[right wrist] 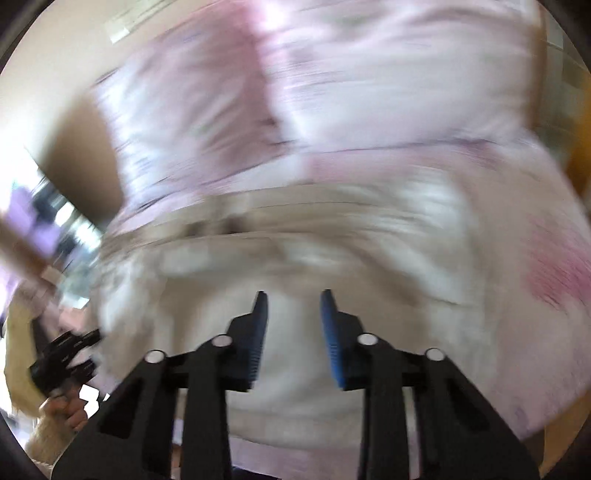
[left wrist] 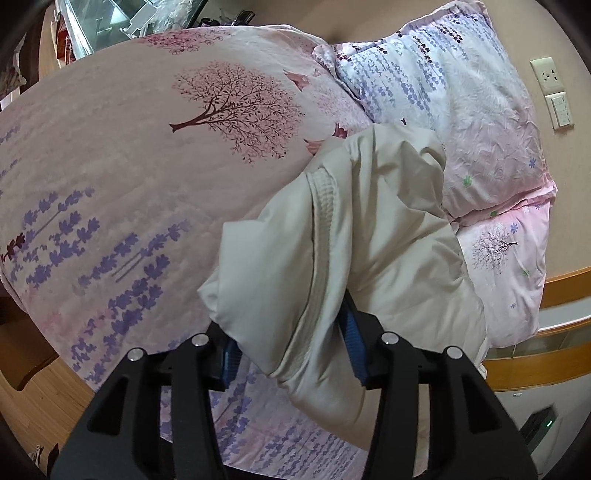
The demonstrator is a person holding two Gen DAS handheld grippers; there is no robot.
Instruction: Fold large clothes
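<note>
A cream garment (left wrist: 369, 229) lies bunched on the pink flowered bed cover (left wrist: 129, 147), its ribbed hem running down into my left gripper (left wrist: 288, 325). The left jaws stand apart, with a thick fold loose between the blue pads (left wrist: 352, 343); the cloth hides the left fingertip. The right wrist view is smeared by motion. There my right gripper (right wrist: 293, 295) hovers over the cream garment (right wrist: 295, 240), jaws a little apart with nothing between them. The left gripper (right wrist: 66, 354) and the hand holding it (right wrist: 62, 410) show at the lower left of that view.
A flowered pillow (left wrist: 443, 92) lies just behind the garment at the head of the bed. Wall sockets (left wrist: 550, 77) and a wooden bed frame (left wrist: 535, 362) are at the right. Wooden floor (left wrist: 29, 398) shows at the lower left, cluttered furniture (left wrist: 110, 22) beyond the bed.
</note>
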